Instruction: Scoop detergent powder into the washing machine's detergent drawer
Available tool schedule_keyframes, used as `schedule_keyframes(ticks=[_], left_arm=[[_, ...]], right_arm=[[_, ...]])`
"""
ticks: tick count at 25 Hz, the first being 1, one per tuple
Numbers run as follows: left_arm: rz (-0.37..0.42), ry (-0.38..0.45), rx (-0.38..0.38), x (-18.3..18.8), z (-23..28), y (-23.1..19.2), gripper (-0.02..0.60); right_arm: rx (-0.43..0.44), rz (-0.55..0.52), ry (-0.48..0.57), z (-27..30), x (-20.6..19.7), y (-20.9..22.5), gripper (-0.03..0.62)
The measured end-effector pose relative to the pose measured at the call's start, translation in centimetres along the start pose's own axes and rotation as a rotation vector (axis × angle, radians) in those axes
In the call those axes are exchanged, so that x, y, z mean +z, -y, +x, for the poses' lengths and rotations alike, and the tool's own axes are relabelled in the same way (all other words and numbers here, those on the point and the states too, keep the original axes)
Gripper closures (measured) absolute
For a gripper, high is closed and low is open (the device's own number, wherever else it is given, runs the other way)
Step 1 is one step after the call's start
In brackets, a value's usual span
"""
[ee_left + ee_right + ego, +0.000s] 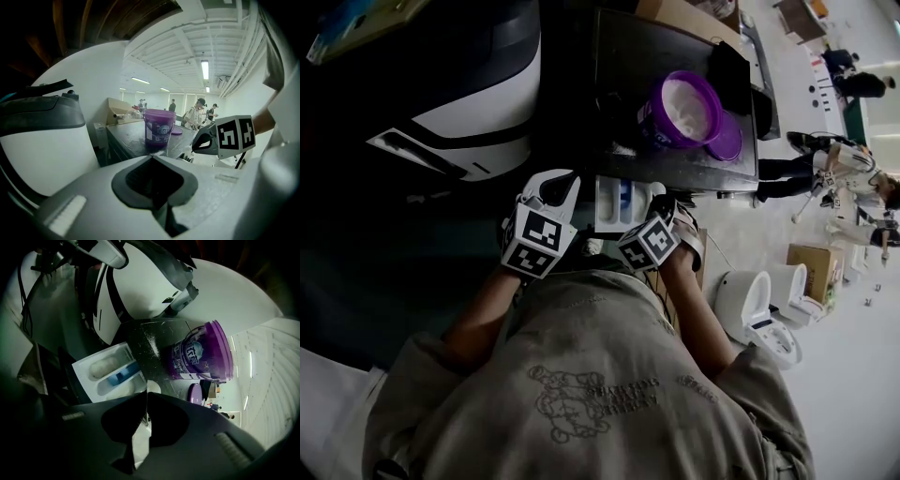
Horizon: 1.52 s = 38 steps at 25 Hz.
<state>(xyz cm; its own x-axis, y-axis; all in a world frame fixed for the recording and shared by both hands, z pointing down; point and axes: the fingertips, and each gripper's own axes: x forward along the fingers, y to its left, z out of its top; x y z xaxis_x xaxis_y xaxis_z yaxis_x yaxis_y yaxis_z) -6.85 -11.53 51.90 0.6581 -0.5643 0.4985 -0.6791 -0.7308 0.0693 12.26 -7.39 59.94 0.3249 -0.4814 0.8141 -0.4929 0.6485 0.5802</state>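
Note:
The white detergent drawer is pulled out below the dark worktop. In the right gripper view the drawer holds heaps of white powder on both sides of a blue insert. An open purple detergent tub stands on the worktop. My right gripper is shut on a small white scoop, whose bowl pokes out just past the drawer's near corner. My left gripper hangs left of the drawer, shut with nothing in it.
The white washing machine fills the left side. The tub's purple lid lies beside the tub. White toilets and a cardboard box stand on the floor to the right. People stand in the background.

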Motion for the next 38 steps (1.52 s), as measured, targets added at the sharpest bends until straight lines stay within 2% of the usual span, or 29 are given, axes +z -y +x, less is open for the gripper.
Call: schedule_keyframes(ticks=[9, 14, 20, 28, 38], left_arm=[[-0.001, -0.01, 0.008, -0.2, 0.2, -0.3, 0.581], [0.01, -0.018, 0.0, 0.1, 0.4, 0.3, 0.581], [0.035, -0.021, -0.005, 1.0, 0.6, 0.8, 0.581], [0.073, -0.03, 0.002, 2.5, 0.8, 1.1, 0.581], [0.116, -0.022, 0.025, 5.6, 1.0, 1.1, 0.581]], right_arm=[[0.012, 0.003, 0.007, 0.1, 0.2, 0.0, 0.559], [0.032, 0.045, 0.04, -0.2, 0.2, 0.3, 0.559], [0.091, 0.19, 0.119, -0.9, 0.6, 1.0, 0.559], [0.289, 0.49, 0.251, -1.7, 0.9, 1.5, 0.559], [0.384, 0.618, 0.407, -5.2, 2.4, 4.4, 0.559]])
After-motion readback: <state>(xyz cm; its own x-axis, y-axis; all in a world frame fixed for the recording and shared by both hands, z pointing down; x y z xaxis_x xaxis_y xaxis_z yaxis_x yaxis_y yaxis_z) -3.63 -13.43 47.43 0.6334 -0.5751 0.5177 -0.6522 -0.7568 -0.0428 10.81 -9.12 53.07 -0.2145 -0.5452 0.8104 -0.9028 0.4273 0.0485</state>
